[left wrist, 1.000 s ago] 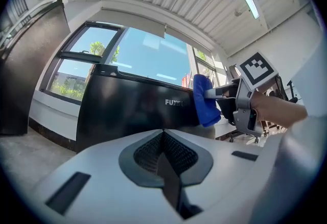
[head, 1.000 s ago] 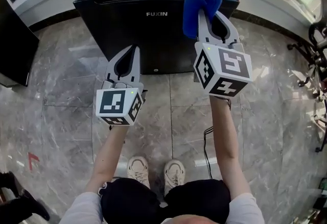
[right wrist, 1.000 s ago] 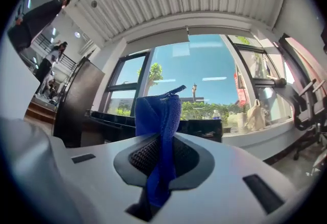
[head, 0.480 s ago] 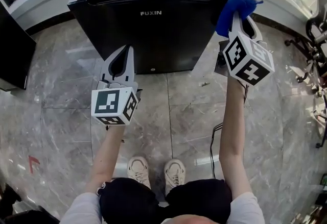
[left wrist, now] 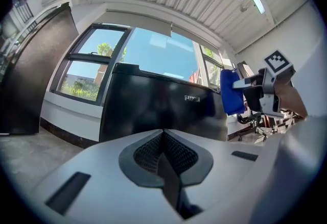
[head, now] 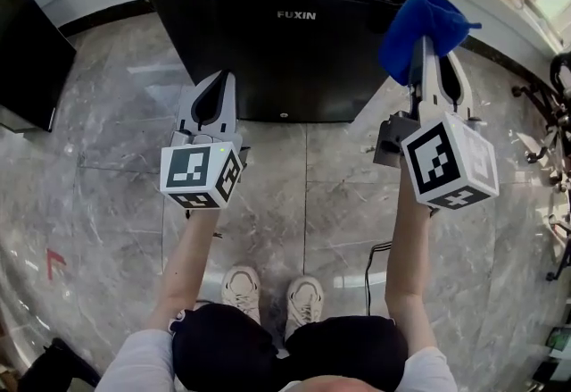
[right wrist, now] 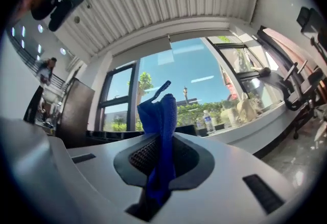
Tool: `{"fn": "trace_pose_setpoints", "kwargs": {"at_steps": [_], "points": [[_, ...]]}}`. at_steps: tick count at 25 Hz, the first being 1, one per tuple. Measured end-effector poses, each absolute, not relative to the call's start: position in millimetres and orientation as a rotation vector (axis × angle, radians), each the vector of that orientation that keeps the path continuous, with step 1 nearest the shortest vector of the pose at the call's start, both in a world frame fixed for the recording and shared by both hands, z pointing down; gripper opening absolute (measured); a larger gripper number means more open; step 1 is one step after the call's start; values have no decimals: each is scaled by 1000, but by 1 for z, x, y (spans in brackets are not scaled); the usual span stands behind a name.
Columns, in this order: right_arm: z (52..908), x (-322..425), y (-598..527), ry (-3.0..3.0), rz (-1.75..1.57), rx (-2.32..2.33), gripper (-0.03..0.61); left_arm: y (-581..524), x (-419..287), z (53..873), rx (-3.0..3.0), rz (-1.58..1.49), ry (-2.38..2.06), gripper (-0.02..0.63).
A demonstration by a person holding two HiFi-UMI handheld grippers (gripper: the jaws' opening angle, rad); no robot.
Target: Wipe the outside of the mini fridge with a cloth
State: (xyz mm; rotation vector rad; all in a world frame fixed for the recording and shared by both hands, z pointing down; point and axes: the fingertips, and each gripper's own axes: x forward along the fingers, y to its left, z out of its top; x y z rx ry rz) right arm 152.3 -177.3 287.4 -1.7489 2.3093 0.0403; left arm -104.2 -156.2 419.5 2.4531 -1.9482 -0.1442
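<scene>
Left tongs [head: 227,78] sit at the lower left of the head view, jaws together on nothing, pointing at the fridge [head: 285,51] in the upper middle. Right tongs [head: 431,55] at the right pinch the blue cloth [head: 424,20], which bunches just by the fridge's upper right corner. Whether it touches the door I cannot tell.

From the left gripper view, my jaws meet in the lower middle, empty. The fridge's dark front fills the centre, with the cloth at its right edge.

From the right gripper view, the cloth stands up in the centre from between closed jaws, held by a narrow fold only.

I judge that fold the weak spot: if I press and drag hard, it may pull free and drop. If the bunch folds aside, the hard tips could scrape the door. My idle left tongs could also knock the front.
</scene>
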Motion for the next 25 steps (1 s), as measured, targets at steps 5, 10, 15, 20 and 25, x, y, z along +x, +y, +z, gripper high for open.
{"fn": "trace_pose_setpoints", "kwargs": {"at_steps": [5,10,15,20,25], "points": [[294,44,-159,2523,-58,-1401,60,-153,-130,416,2407,-150,-2011,5],[334,-49,-158,2689,-102,-1228,60,-147,-159,422,2382,-98,-2062,5],[365,-125,-170,2746,-107,-1190,60,-134,-211,433,2289,-69,-2155,5],[375,-176,-180,2758,-41,-1207,60,-126,-245,443,2233,-24,-2214,5],[385,-192,-193,2726,14,-1302,60,-120,-266,453,2189,11,-2241,5]]}}
